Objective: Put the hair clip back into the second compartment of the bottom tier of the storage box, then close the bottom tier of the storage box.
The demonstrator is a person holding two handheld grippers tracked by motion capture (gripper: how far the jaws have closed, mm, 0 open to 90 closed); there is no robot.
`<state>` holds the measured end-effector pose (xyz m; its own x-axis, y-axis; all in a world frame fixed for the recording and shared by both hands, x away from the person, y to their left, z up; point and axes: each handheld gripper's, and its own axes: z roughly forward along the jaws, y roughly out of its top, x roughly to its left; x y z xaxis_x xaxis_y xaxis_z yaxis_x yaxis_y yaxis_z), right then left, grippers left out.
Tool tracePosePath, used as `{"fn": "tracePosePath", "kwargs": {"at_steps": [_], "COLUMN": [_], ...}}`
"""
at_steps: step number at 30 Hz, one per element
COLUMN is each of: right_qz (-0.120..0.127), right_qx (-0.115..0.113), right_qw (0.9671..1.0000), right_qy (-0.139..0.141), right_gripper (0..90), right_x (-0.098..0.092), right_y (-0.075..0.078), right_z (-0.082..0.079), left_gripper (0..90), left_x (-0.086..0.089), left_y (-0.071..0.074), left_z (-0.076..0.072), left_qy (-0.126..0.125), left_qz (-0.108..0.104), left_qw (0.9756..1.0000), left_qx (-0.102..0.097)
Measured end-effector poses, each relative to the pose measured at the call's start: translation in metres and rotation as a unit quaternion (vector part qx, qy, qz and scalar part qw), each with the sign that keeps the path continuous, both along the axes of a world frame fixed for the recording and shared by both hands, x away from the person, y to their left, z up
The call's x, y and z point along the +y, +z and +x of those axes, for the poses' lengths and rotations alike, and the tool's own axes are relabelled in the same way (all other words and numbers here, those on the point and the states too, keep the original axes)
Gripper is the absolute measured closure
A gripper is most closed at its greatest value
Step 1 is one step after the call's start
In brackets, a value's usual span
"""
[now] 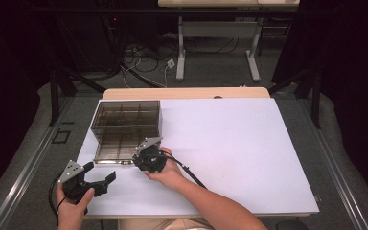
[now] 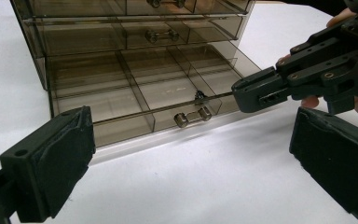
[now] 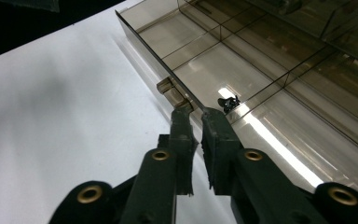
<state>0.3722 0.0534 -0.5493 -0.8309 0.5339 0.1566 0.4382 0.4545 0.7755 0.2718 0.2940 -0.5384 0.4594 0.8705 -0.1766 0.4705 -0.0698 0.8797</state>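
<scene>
Right gripper (image 3: 196, 116) pinches the front wall of the pulled-out bottom drawer (image 3: 261, 93), beside its handle (image 3: 172, 92). The smoky drawer cabinet (image 1: 127, 120) sits far-left on the white table (image 1: 239, 148). Left gripper (image 1: 98, 177) is spread wide, empty, just in front.

The drawer box (image 1: 127, 129) is smoky brown see-through plastic with silver handles (image 2: 193, 116). Both tools, left (image 1: 100, 179) and right (image 1: 141, 160), are matt black with brass-coloured rivets and grey top plates. The bench (image 1: 239, 153) is plain white with a pale wood edge.
</scene>
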Motion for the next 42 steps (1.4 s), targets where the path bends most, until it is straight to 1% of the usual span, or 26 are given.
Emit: {"fn": "tracePosePath", "kwargs": {"at_steps": [1,2,3,4,6,8,9,12,15,17,22,24,26,27,28,30,31,32,34,35,36,37,38,40,41,42], "right_qz": [-0.004,-0.001,-0.005,-0.008,-0.012,-0.014,-0.007,-0.017,-0.014,-0.012,-0.011,-0.01,-0.007,-0.009,-0.006,-0.008,-0.011,-0.008,-0.011,-0.008,-0.009,-0.01,-0.006,-0.005,-0.003,-0.006], "right_qx": [0.004,-0.001,0.004,0.0,0.006,0.007,0.004,0.009,0.005,0.006,0.011,0.004,0.011,0.011,0.005,0.012,0.011,0.013,0.009,0.013,0.009,0.013,0.007,0.021,0.015,0.018], "right_qw": [1.0,1.0,1.0,1.0,0.9999,0.9999,0.9999,0.9998,0.9999,0.9999,0.9999,0.9999,0.9998,0.9999,1.0,0.9998,0.9999,0.9998,0.9999,0.9997,0.9998,0.9997,0.9997,0.9994,0.9995,0.9994], "right_qy": [0.001,-0.001,-0.001,0.001,-0.001,-0.002,-0.008,-0.006,-0.001,-0.007,-0.007,-0.003,-0.011,-0.008,-0.005,-0.01,-0.006,-0.012,-0.009,-0.018,-0.017,-0.02,-0.022,-0.026,-0.026,-0.027], "right_gripper": [85.4,86.4,87.5,88.4,89.7,90.0,90.0,90.0,90.0,90.0,90.0,90.0,90.0,90.0,90.0,90.0,90.0,90.0,90.0,90.0,90.0,90.0,90.0,90.0,90.0,90.0], "right_x": [0.0,0.001,0.001,0.001,0.001,0.001,0.002,0.001,0.001,0.002,0.004,0.004,0.006,0.006,0.006,0.007,0.007,0.008,0.008,0.009,0.009,0.009,0.009,0.009,0.009,0.01], "right_y": [0.0,-0.002,-0.002,-0.003,-0.004,-0.006,-0.007,-0.008,-0.009,-0.01,-0.011,-0.011,-0.012,-0.012,-0.013,-0.014,-0.014,-0.015,-0.015,-0.016,-0.016,-0.016,-0.017,-0.016,-0.017,-0.017], "right_z": [0.0,0.0,0.0,0.001,0.0,0.001,0.001,0.002,0.004,0.003,0.002,0.003,0.002,0.002,0.003,0.002,0.003,0.002,0.004,0.003,0.004,0.005,0.006,0.008,0.009,0.01], "left_gripper": [0.4,0.4,0.4,0.4,0.4,0.4,0.4,0.4,0.4,0.3,0.4,0.4,0.4,0.4,0.4,0.4,0.4,0.4,0.4,0.4,0.4,0.4,0.4,0.4,0.4,0.4], "left_x": [0.0,0.0,0.0,0.0,0.0,0.0,0.0,0.0,0.0,-0.001,-0.001,-0.001,0.0,0.0,0.0,0.0,0.0,0.0,0.0,0.0,0.0,0.0,-0.001,0.0,0.0,0.0], "left_y": [0.0,0.0,0.0,0.0,0.0,0.0,0.0,0.0,0.0,-0.001,0.0,-0.001,0.0,0.0,-0.001,-0.001,-0.001,-0.001,0.0,0.0,0.0,-0.001,-0.001,-0.001,-0.001,-0.001], "left_z": [0.0,0.0,0.0,0.0,0.0,0.0,0.0,0.0,0.0,0.0,0.0,0.0,-0.001,-0.001,-0.001,0.0,-0.001,-0.001,-0.001,-0.001,-0.001,-0.001,-0.001,-0.001,-0.001,-0.001], "left_qy": [0.0,0.0,0.0,-0.001,-0.001,0.0,0.0,0.0,0.0,0.002,0.001,0.0,0.001,0.001,0.0,0.0,0.0,0.0,-0.001,-0.001,-0.001,-0.001,0.001,0.002,0.003,0.003], "left_qz": [-0.002,-0.002,-0.002,-0.002,-0.001,-0.002,-0.002,-0.001,-0.001,-0.002,0.0,0.0,0.001,0.001,0.0,0.0,0.0,0.0,0.001,0.001,0.0,0.0,0.0,-0.001,-0.003,-0.003], "left_qw": [1.0,1.0,1.0,1.0,1.0,1.0,1.0,1.0,1.0,1.0,1.0,1.0,1.0,1.0,1.0,1.0,1.0,1.0,1.0,1.0,1.0,1.0,1.0,1.0,1.0,1.0], "left_qx": [0.001,0.001,0.001,0.001,0.001,0.001,0.001,0.002,0.002,-0.001,0.001,0.001,0.002,0.002,0.002,0.002,0.001,0.001,0.001,0.001,0.002,0.002,0.0,-0.001,-0.001,0.0]}}
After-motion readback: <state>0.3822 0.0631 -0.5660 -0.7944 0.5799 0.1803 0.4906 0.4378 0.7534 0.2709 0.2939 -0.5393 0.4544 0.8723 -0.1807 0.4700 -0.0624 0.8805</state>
